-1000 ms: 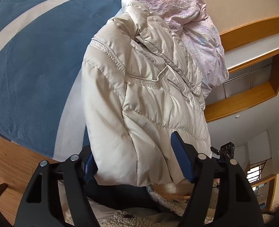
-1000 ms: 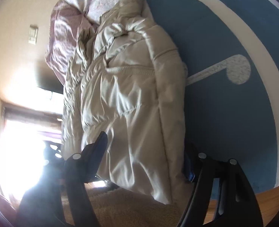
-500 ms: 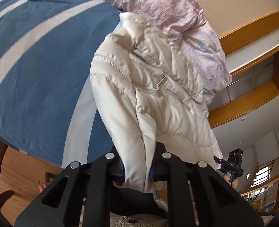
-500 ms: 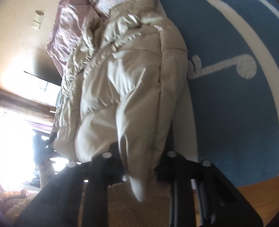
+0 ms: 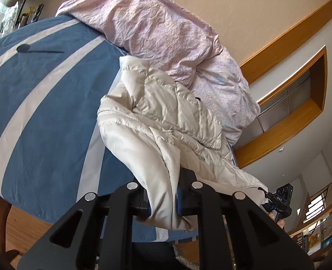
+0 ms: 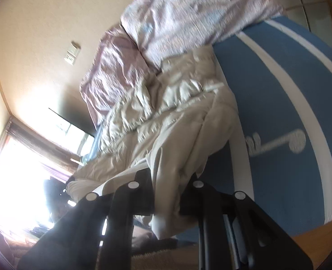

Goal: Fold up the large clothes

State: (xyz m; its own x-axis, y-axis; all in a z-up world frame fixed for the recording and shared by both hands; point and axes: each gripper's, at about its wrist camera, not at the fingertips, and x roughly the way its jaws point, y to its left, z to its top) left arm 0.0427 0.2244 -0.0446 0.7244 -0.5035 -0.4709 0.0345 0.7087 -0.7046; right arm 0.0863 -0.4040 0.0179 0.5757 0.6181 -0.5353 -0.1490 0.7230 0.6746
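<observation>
A cream quilted puffer jacket [image 5: 163, 121] lies on a blue bed cover with white stripes [image 5: 37, 103]. My left gripper [image 5: 162, 199] is shut on the jacket's near hem corner and lifts it off the bed edge. In the right wrist view the same jacket [image 6: 183, 117] shows, and my right gripper [image 6: 166, 199] is shut on the other hem corner. The hem hangs stretched between both grippers. The right gripper also shows at the lower right of the left wrist view [image 5: 278, 200].
A crumpled pink duvet [image 5: 166, 29] is piled against the beige wall behind the jacket. Wooden wall shelving [image 5: 296, 117] stands to the right. Wooden floor [image 5: 24, 231] lies below the bed edge. A bright window [image 6: 19, 168] is at the left of the right wrist view.
Both grippers closed on the jacket's hem, then lifted and pulled it up off the bed edge. The jacket's lower part now bunches and hangs from the jaws.
</observation>
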